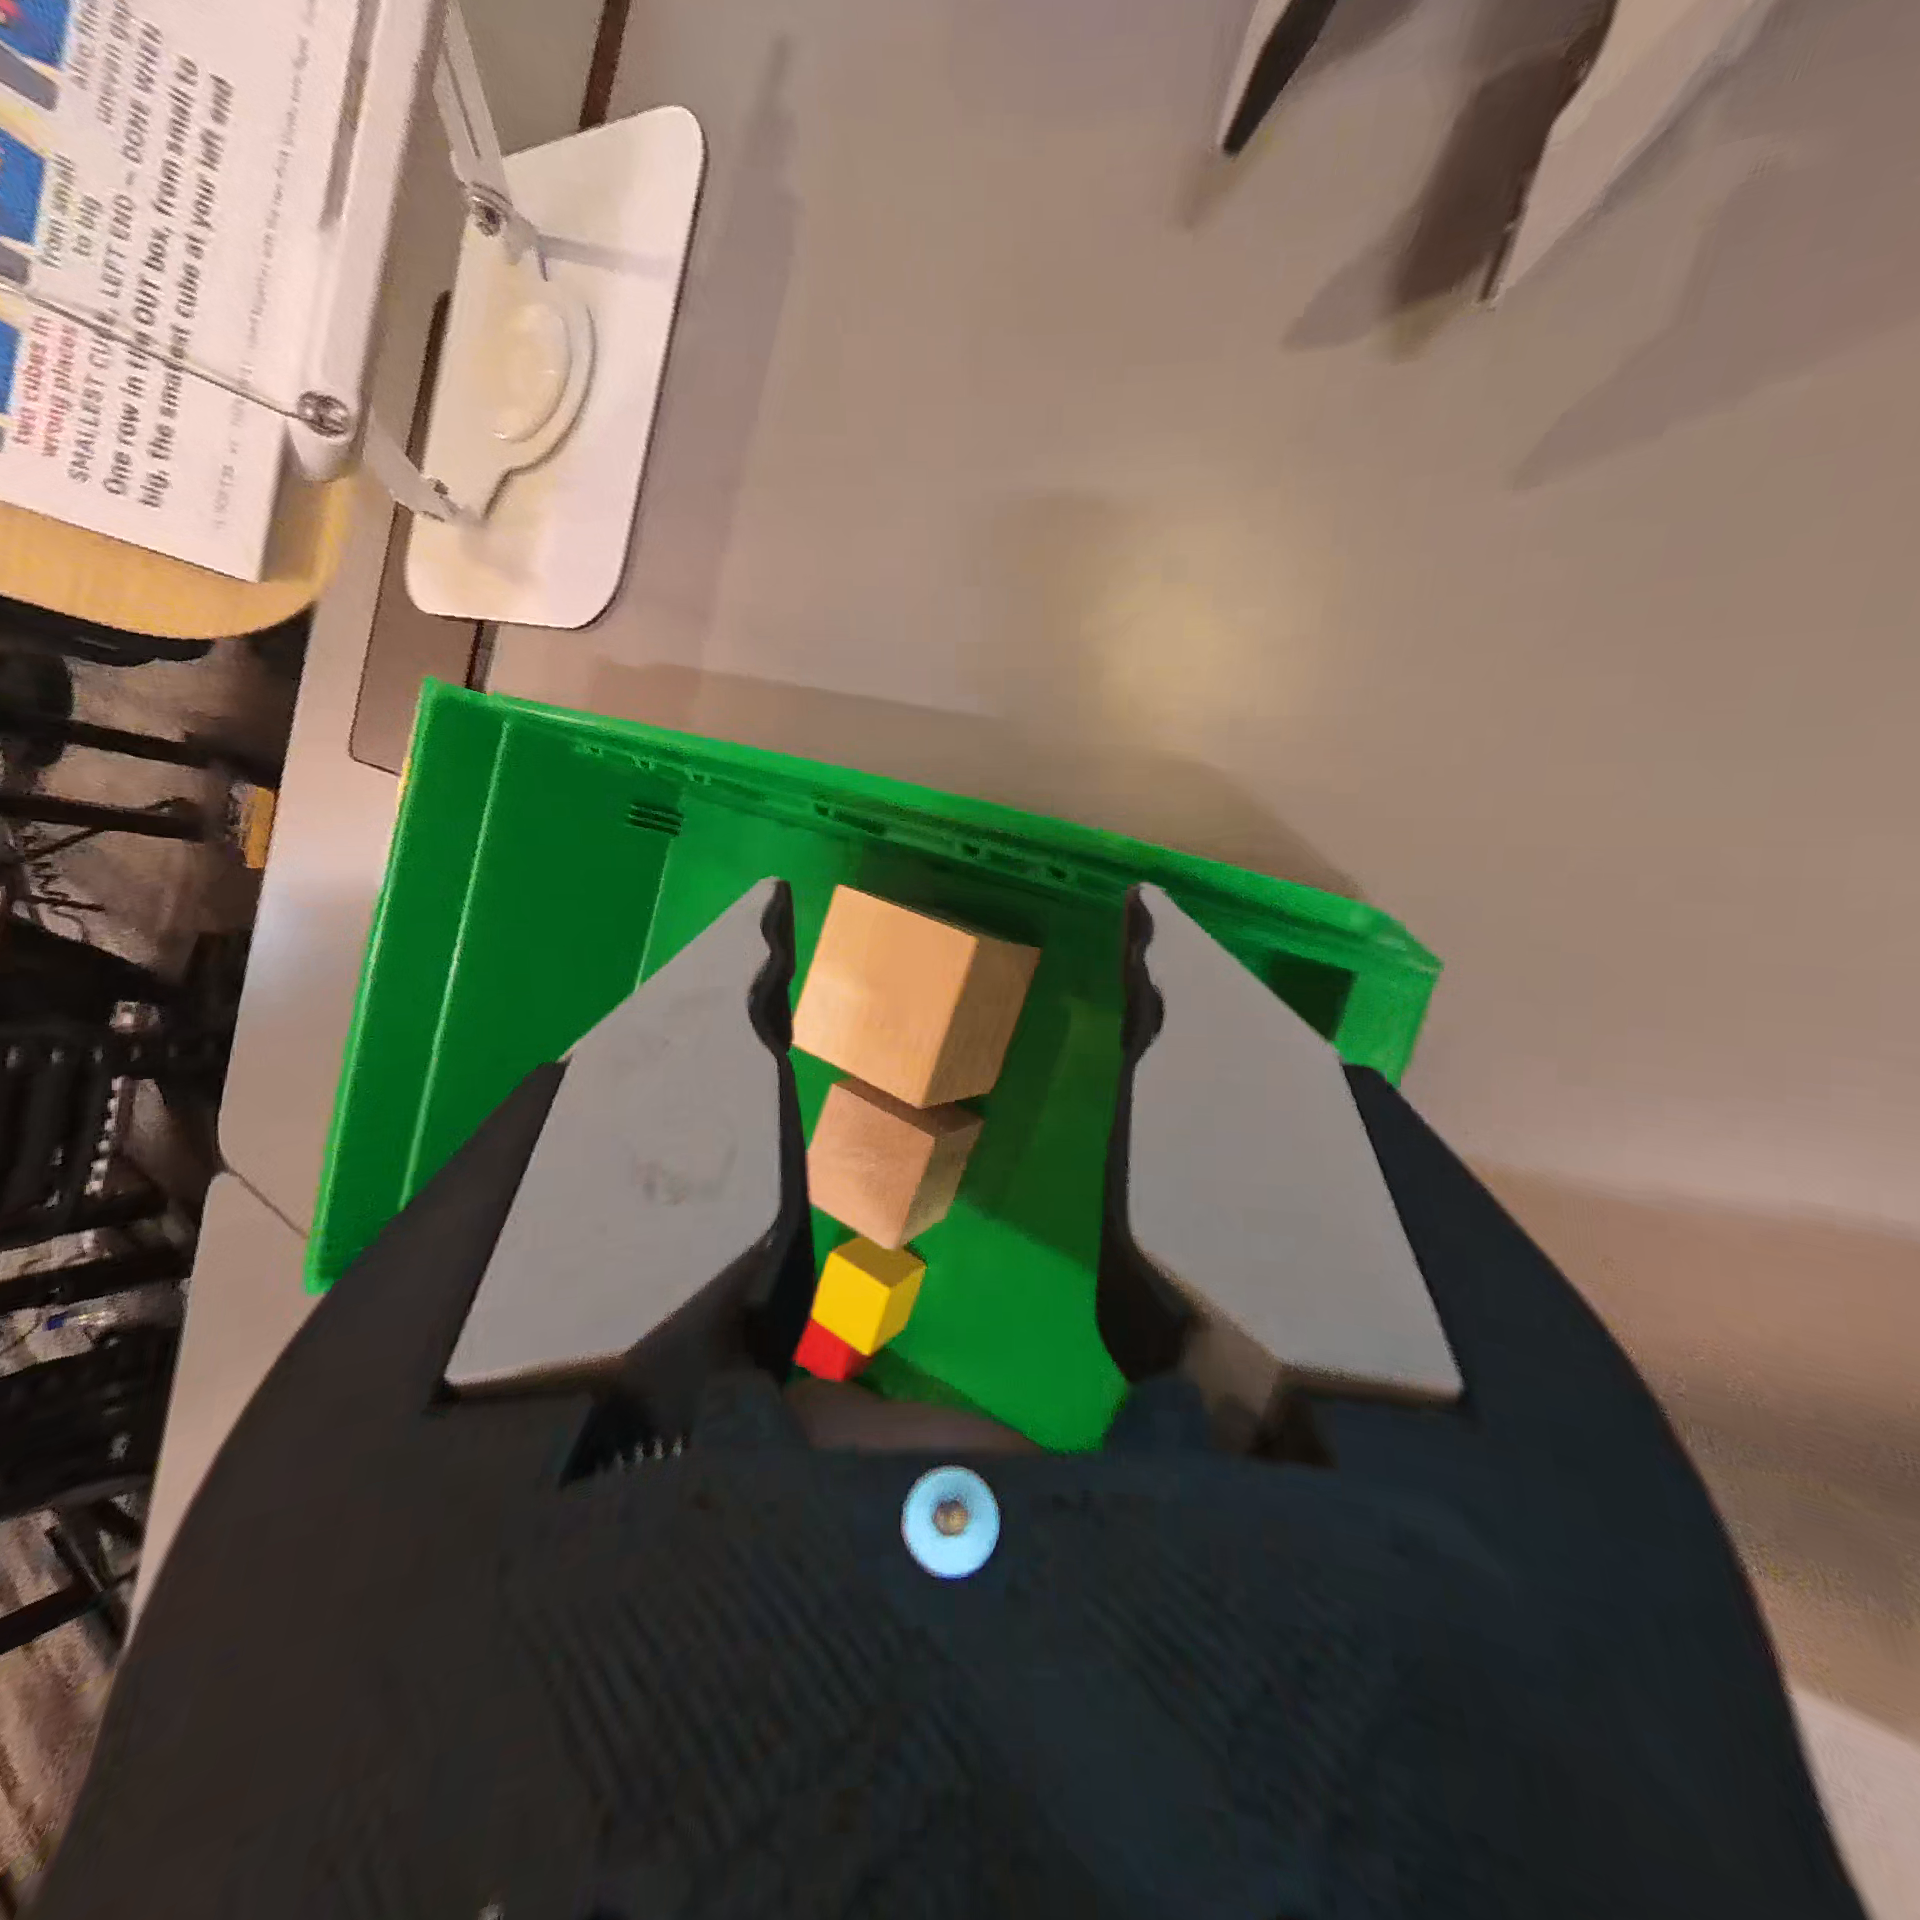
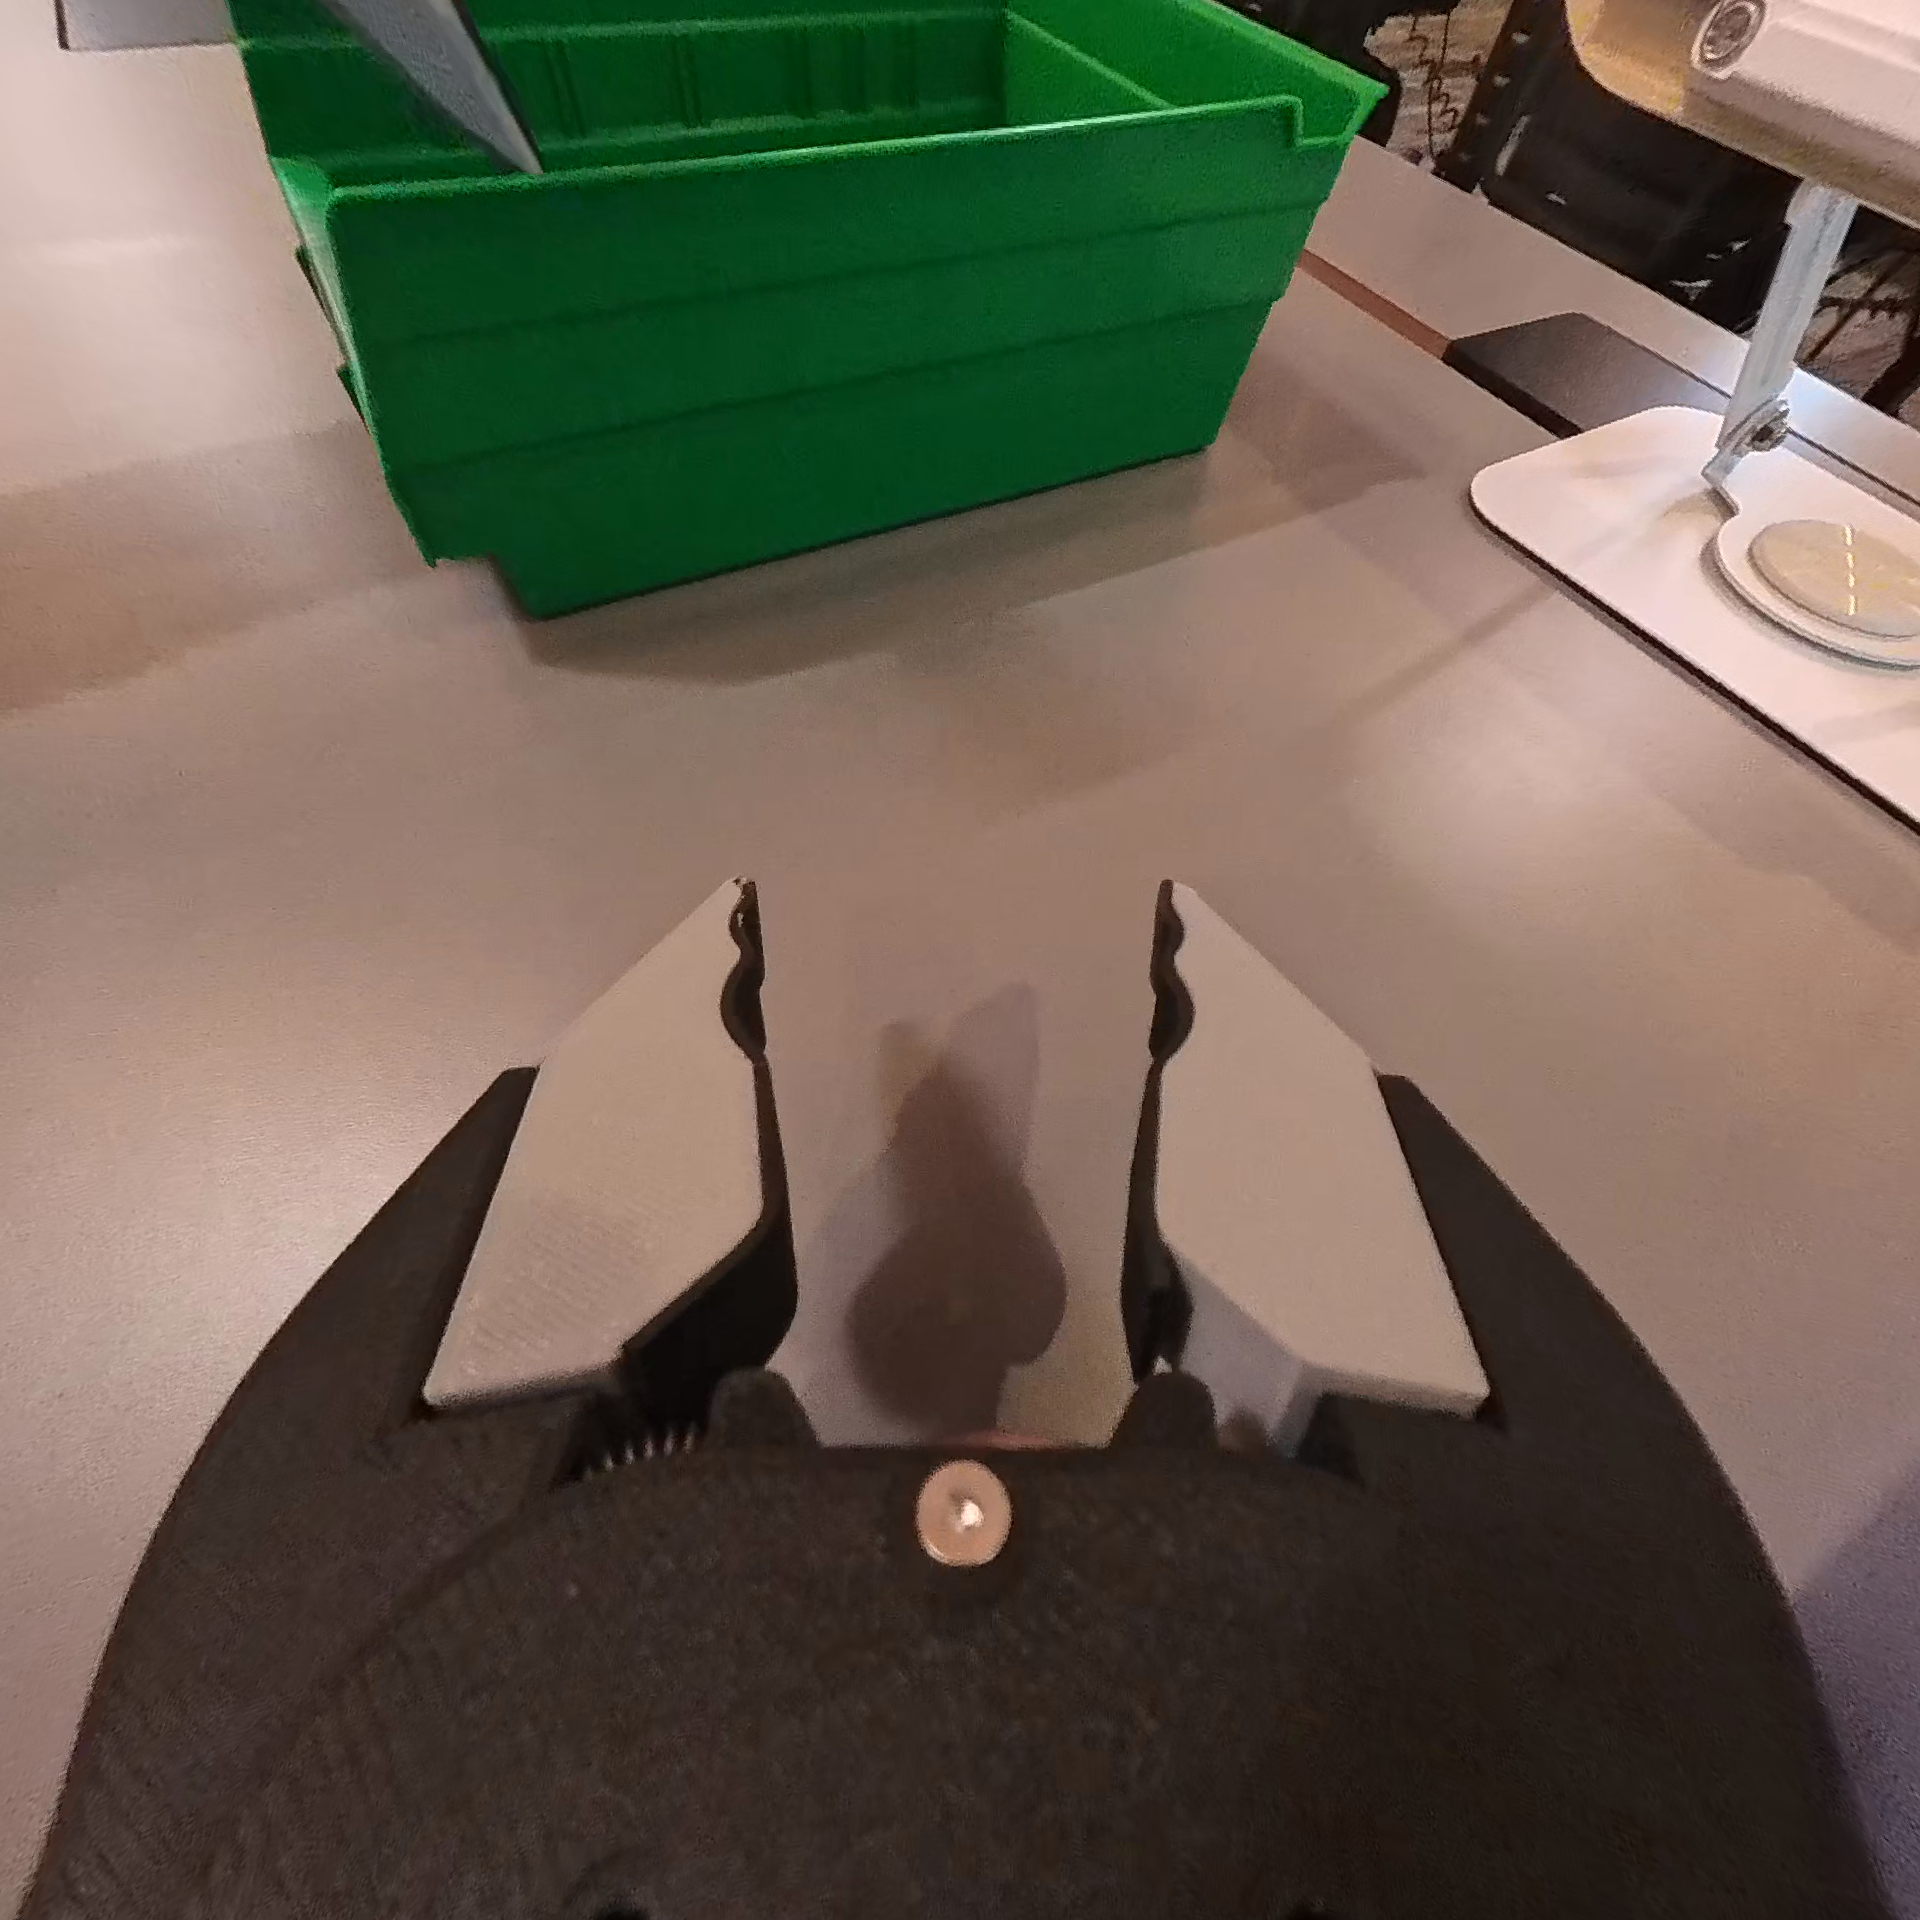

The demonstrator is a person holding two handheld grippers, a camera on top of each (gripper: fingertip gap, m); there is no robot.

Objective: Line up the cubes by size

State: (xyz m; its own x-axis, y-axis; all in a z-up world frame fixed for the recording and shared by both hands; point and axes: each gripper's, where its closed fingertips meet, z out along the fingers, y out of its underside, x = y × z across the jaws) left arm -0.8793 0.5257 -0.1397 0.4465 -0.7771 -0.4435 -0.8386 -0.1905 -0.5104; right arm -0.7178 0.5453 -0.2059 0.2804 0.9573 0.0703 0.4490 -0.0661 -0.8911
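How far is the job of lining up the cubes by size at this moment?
It looks nearly done. In the green bin four cubes form one row in order of size: red cube, yellow cube, smaller wooden cube, larger wooden cube. Nothing is in hand: the left gripper is open above the row, and the right gripper is open over the table. No loose cubes are visible.

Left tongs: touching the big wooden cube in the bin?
Cannot tell. In the left wrist view the open left tongs straddle the big wooden cube in the green bin; one finger's edge meets the cube's outline, depth unclear.
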